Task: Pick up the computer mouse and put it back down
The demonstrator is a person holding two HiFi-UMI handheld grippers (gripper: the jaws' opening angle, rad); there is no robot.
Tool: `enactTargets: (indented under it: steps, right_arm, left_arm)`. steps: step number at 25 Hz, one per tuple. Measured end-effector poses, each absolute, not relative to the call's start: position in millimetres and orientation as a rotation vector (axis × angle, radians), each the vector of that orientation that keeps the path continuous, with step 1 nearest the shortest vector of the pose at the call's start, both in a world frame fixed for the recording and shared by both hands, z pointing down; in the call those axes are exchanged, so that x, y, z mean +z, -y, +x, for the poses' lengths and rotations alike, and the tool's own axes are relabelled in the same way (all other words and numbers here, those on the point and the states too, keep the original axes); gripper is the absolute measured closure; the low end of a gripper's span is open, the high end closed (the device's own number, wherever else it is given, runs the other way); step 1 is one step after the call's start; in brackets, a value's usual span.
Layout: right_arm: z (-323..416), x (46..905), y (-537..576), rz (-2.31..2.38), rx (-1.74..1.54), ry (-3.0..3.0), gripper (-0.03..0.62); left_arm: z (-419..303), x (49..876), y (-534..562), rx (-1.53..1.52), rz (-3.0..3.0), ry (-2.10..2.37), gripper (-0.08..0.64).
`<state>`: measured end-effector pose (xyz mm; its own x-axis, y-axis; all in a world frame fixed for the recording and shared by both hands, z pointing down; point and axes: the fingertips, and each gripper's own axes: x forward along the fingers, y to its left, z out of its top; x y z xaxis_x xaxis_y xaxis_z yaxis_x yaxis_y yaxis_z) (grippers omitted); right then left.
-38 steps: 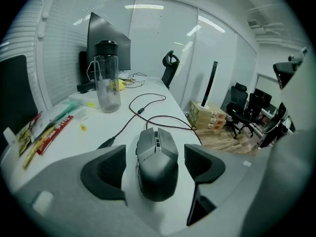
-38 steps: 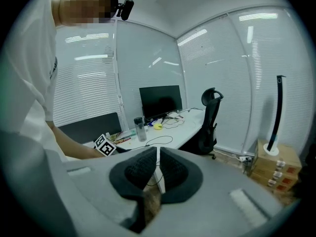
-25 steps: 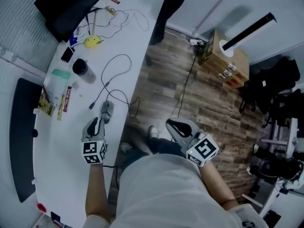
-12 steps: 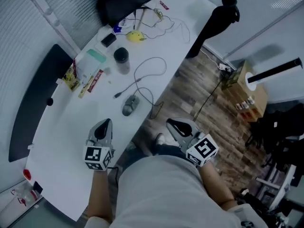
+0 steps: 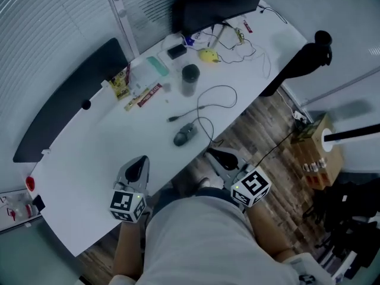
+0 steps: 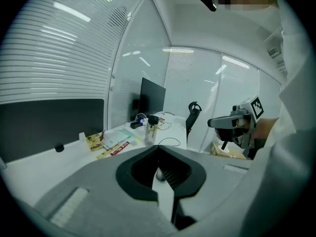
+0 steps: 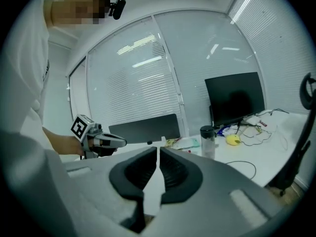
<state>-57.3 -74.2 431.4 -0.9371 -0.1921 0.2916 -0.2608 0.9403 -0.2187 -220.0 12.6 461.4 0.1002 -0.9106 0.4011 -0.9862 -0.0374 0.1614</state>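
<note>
L gripper (image 5: pixel 141 160) first: my jaws are pressed together w/ nothing between the pads, hovering over the white desk (image 5: pixel 83 159) near its front edge. The computer mouse (image 5: pixel 184 135) lies flat on the desk at abt 1 o'clock from that gripper, apart from it and untouched, close to the desk edge. Its cable (image 5: pixel 209 122) loops right beside it and runs on toward 12 o'clock, where a dark bottle (image 5: pixel 190 79) stands upright. R gripper (image 5: pixel 217 155) is also closed on nothing, at roughly 5 o'clock from the mouse and off the desk over the wood floor.

Risks as I judge them: if I go in w/ the jaws shut I'll just shove the mouse, and since it sits so near the edge, a push toward 4 o'clock could tip it off. The shell looks smooth and rounded, so a pinch too high prob squirts it out of the pads. The cable is the other worry (that loop hugs the mouse's right side): I could pinch wire along w/ the body, or lift and have the slack drag across the desk and tug the bottle. Setting it down on the loop would leave it rocking.
</note>
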Motion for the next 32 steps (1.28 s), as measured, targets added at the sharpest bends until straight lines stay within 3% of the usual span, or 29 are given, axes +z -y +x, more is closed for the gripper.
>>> enactTargets:
  steps: [12, 32]
  right_arm:
    - [-98, 422, 56, 0.051, 0.301, 2.830, 0.572]
    - [-97, 418, 32, 0.000, 0.233, 2.832, 0.572]
  left_arm:
    - [-228, 436, -38, 0.192, 1.924, 1.993, 0.551]
    - [-220, 434, -54, 0.176, 1.918, 2.009, 0.551]
